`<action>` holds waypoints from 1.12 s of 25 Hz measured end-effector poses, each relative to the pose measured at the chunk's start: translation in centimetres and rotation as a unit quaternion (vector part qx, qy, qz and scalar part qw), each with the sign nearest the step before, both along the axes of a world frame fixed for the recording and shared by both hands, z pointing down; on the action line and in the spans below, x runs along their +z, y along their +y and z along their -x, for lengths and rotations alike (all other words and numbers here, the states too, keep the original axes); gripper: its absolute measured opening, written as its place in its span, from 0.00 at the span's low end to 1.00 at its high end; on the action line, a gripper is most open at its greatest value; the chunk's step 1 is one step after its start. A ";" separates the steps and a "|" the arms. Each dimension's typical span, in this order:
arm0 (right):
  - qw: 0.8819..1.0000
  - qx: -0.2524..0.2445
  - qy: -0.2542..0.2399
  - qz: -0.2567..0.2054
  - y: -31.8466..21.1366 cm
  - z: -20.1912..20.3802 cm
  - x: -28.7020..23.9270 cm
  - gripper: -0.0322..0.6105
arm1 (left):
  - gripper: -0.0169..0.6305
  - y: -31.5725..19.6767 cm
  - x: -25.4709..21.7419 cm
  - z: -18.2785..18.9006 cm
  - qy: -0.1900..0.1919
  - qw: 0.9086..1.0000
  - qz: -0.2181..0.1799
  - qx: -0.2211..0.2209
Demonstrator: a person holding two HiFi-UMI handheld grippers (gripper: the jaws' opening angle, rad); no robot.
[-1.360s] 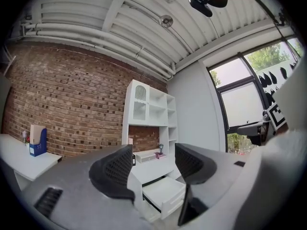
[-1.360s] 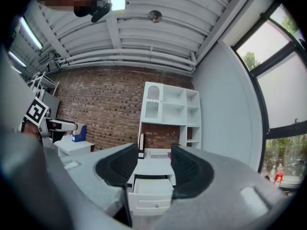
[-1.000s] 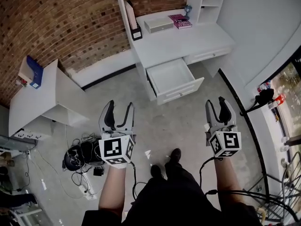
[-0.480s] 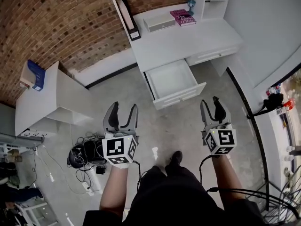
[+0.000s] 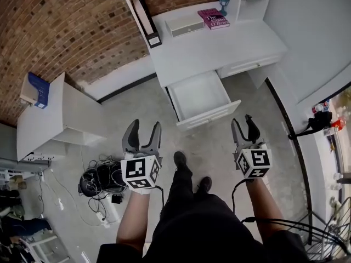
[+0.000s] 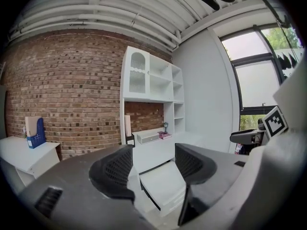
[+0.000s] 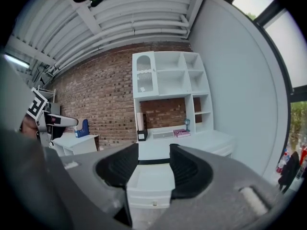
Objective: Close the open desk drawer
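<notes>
A white desk (image 5: 219, 48) stands against a brick wall, and its left drawer (image 5: 201, 98) is pulled out and looks empty. The same open drawer (image 6: 163, 186) shows between the jaws in the left gripper view, and the drawer (image 7: 151, 183) lies straight ahead in the right gripper view. My left gripper (image 5: 142, 131) is held open over the floor, short of the drawer and to its left. To the right of the drawer front my right gripper (image 5: 245, 126) hangs open too. Neither holds anything.
On the desk lie a pink book (image 5: 214, 18), a white box (image 5: 184, 26) and a black file holder (image 5: 148, 15). A second white table (image 5: 49, 114) with a blue box (image 5: 34, 90) stands left. Cables and a bag (image 5: 98, 182) lie on the floor. A person's feet (image 5: 192, 174) are below.
The view has moved nearer the desk. One foot has stepped forward. Both grippers stay open and have drifted slightly towards the drawer.
</notes>
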State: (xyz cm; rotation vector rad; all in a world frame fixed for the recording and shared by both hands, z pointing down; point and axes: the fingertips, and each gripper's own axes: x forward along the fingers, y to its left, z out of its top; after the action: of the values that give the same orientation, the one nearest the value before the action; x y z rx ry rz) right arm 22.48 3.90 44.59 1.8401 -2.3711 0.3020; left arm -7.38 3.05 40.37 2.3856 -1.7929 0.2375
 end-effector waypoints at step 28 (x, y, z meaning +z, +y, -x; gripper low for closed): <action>0.972 0.055 0.080 0.212 -11.4 4.4 18.6 0.31 | 0.44 -20.0 17.6 0.1 0.027 0.977 0.167 0.126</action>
State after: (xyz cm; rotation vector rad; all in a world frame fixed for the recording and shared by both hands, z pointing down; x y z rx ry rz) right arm 18.08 -7.53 63.24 1.7182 -1.9172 0.5954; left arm -7.46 -16.98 58.01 2.3393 -1.3018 0.4597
